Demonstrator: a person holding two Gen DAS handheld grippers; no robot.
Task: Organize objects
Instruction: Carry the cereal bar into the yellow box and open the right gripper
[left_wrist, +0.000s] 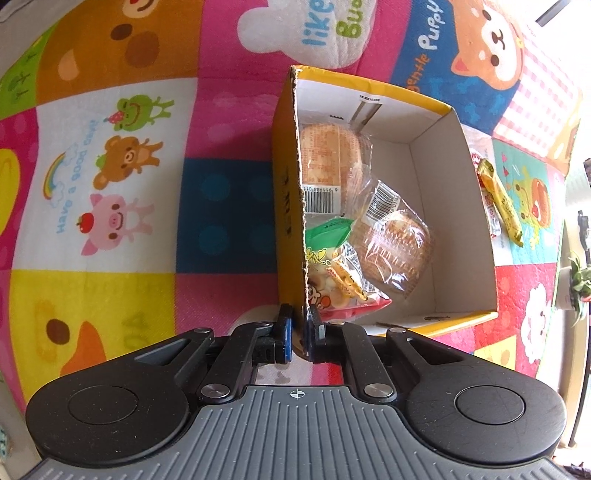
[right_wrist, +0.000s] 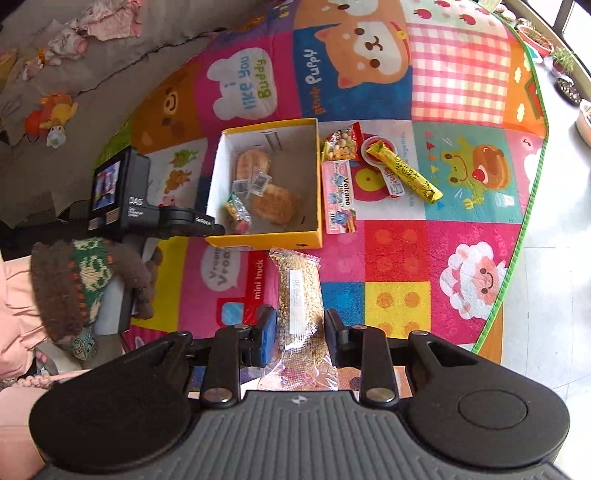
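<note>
A yellow cardboard box (left_wrist: 286, 192) with a white inside stands on the play mat. In it lie two wrapped buns (left_wrist: 328, 155) (left_wrist: 391, 243) and a green-and-red snack packet (left_wrist: 332, 269). My left gripper (left_wrist: 298, 314) is shut on the box's left wall near its near corner, one pad outside and one inside. In the right wrist view the same box (right_wrist: 269, 240) sits ahead, with the left gripper (right_wrist: 216, 229) at its corner. My right gripper (right_wrist: 301, 328) hangs high above the mat, shut on a clear packet of brown grain bar (right_wrist: 299, 284) that points toward the box.
Right of the box lie a pink Volcano packet (right_wrist: 340, 199), a small red snack bag (right_wrist: 341, 142), a yellow stick packet (right_wrist: 406, 173) and a red round lid (right_wrist: 376, 151). A gloved hand (right_wrist: 85, 280) holds the left gripper. Potted plants (right_wrist: 563, 61) line the floor beyond the mat's edge.
</note>
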